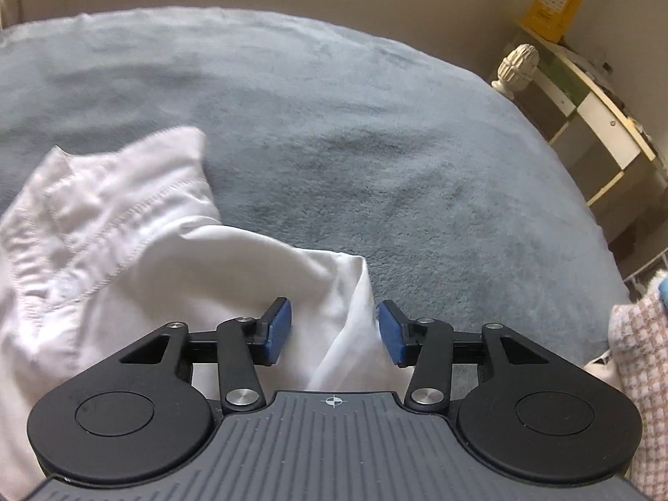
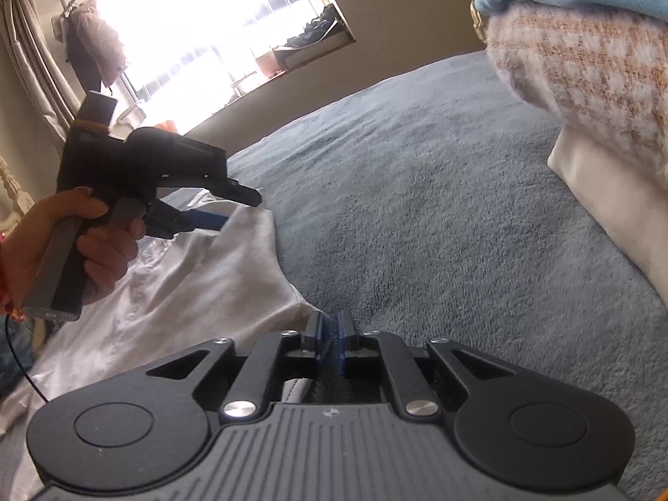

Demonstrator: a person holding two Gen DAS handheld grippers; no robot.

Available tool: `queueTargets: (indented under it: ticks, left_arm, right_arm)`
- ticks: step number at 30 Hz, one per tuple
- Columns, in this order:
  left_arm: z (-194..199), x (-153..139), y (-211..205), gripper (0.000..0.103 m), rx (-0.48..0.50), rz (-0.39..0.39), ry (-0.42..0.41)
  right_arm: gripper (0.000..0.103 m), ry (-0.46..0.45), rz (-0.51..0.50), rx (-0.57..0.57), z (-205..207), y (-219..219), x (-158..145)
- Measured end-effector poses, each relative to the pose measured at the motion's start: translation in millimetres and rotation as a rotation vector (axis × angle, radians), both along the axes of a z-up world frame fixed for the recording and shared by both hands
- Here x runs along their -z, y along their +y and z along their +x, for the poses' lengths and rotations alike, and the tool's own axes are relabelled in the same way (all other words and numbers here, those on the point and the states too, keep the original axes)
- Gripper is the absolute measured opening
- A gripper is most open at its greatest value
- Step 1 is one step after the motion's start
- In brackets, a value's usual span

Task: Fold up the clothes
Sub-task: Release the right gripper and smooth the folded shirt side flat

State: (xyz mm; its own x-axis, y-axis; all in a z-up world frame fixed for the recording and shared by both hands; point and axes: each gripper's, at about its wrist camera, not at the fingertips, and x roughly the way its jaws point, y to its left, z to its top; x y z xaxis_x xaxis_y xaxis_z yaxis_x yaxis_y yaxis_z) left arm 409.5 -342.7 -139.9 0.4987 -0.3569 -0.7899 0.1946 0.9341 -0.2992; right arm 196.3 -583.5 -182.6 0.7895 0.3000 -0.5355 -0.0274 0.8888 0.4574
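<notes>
The white cotton shirt [image 1: 125, 250] lies crumpled at the near left of the grey-blue fleece blanket [image 1: 375, 146]. The left gripper [image 1: 334, 330] stands half open astride a fold, gripping nothing; the right gripper [image 2: 330, 340] is barely parted, empty (fabric just beside it) — released cloth could slump, spoiling the fold.

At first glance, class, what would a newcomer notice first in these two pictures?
A crumpled white shirt lies on the left of the grey-blue blanket, with the left tongs standing open over its folded edge. In the right wrist view, a bright window glares at upper left, and folded clothes are stacked at upper right.
</notes>
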Motion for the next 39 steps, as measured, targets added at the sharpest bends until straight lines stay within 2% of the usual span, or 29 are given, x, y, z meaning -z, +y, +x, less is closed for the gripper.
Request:
queueTargets:
  ticks: [3,6,10,15,19,21,24,26,27,29,31,34,36,38,39]
  left_arm:
    - [-7.8,-11.1,16.1,0.047,-0.032,-0.005,0.003]
    - [-15.2,-24.9,38.5,0.047,-0.077,-0.031,0.001]
    - [-28.2,-53.5,74.2,0.047,-0.117,-0.027,-0.027]
    - [-69.2,-103.4,119.8,0.047,-0.011,0.100,-0.117]
    - [-140.1,-127.2,143.6,0.047,0.168,0.232,-0.181]
    - [-180.9,-123.3,150.3,0.047,0.262,0.248,-0.163]
    - [-246.7,-102.2,154.1,0.046,0.401,0.247,-0.111]
    - [-289.8,-84.3,156.0,0.046,0.482,0.226,-0.089]
    - [-307.9,-76.8,157.3,0.046,0.511,0.207,-0.079]
    - [-341.4,-62.4,159.5,0.046,0.565,0.169,-0.061]
    - [-365.9,-51.0,158.6,0.046,0.610,0.133,-0.057]
    - [-385.9,-36.0,150.3,0.046,0.673,0.126,-0.033]
    - [-396.6,-26.5,145.3,0.046,0.707,0.126,-0.012]
    - [-404.1,-19.1,144.4,0.046,0.716,0.119,0.014]
    - [-406.0,-17.2,145.2,0.046,0.713,0.108,0.024]
  right_arm:
    - [0.038,0.008,0.008,-0.010,-1.2,-1.1,-9.0]
    - [0.041,0.036,-0.009,0.001,-4.4,-3.6,-19.0]
    - [0.044,0.076,0.014,0.053,-16.8,-16.8,-30.7]
    - [0.048,0.073,0.013,0.077,-48.0,-25.8,-53.8]
    - [0.032,0.102,-0.011,-0.070,-66.2,-2.4,-69.9]
    - [0.021,0.145,-0.055,-0.137,-70.5,15.8,-71.5]
    - [0.013,0.224,-0.095,-0.186,-73.0,35.1,-57.0]
    - [0.011,0.262,-0.171,-0.191,-76.8,41.4,-45.4]
    - [0.005,0.276,-0.167,-0.176,-79.1,36.5,-42.2]
    - [0.005,0.298,-0.119,-0.123,-84.2,23.2,-43.5]
    - [0.005,0.281,-0.118,-0.093,-91.2,19.8,-57.1]
    - [0.005,0.255,-0.086,-0.136,-101.5,30.6,-71.3]
    - [0.005,0.287,-0.069,-0.143,-110.3,35.0,-64.9]
    - [0.004,0.355,-0.146,-0.103,-114.8,32.0,-51.9]
    - [0.001,0.361,-0.146,-0.067,-119.0,24.7,-49.8]
